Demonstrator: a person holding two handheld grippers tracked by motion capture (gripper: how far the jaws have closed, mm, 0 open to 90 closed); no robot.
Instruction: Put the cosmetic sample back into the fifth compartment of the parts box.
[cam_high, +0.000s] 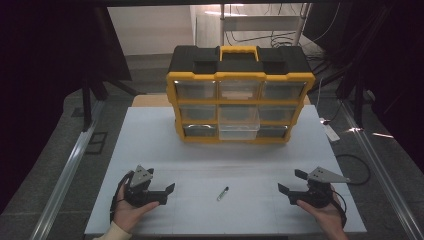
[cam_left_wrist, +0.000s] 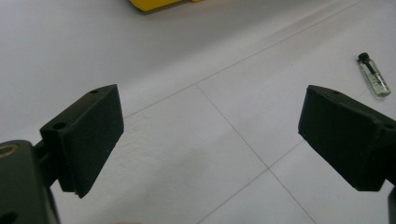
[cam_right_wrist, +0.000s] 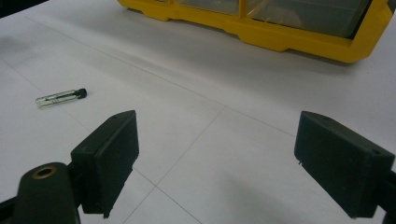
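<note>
vial (cam_high: 222, 193), small clear glass with a black cap, lies flat on the white table (cam_high: 210, 150), near the front edge, roughly midway between the two grippers and touching neither. cap end points away from the person, body tilted a bit to the left in the high view. same vial (cam_left_wrist: 373, 75) sits at the upper right in the left gripper view, beyond the right-hand jaw, cap pointing up-left. in the right gripper view the vial (cam_right_wrist: 61, 98) lies at the left, above the left-hand jaw, cap toward the right.

left gripper (cam_high: 169, 194) held low over the table at the front left, jaws spread wide, nothing between them, just bare table with thin seam lines. left gripper (cam_left_wrist: 210, 135) pads look clean and empty. left hand (cam_high: 129, 212) wraps the body from below, light sleeve at the wrist.

right gripper (cam_high: 291, 184) at the front right, jaws also wide apart and empty, pointing inward toward the vial. right gripper (cam_right_wrist: 215, 154) shows only table between its pads. right hand (cam_high: 322, 212) holds it from below, cable trailing off to the right.

organizer box (cam_high: 240, 95), yellow frame, black top with yellow handle, clear drawers in three rows, stands at the far side of the table, well apart from vial. centre drawer (cam_high: 239, 126) in its lower part sticks out forward. yellow base edge of the organizer box (cam_right_wrist: 261, 32) crosses the top of the right gripper view.
</note>
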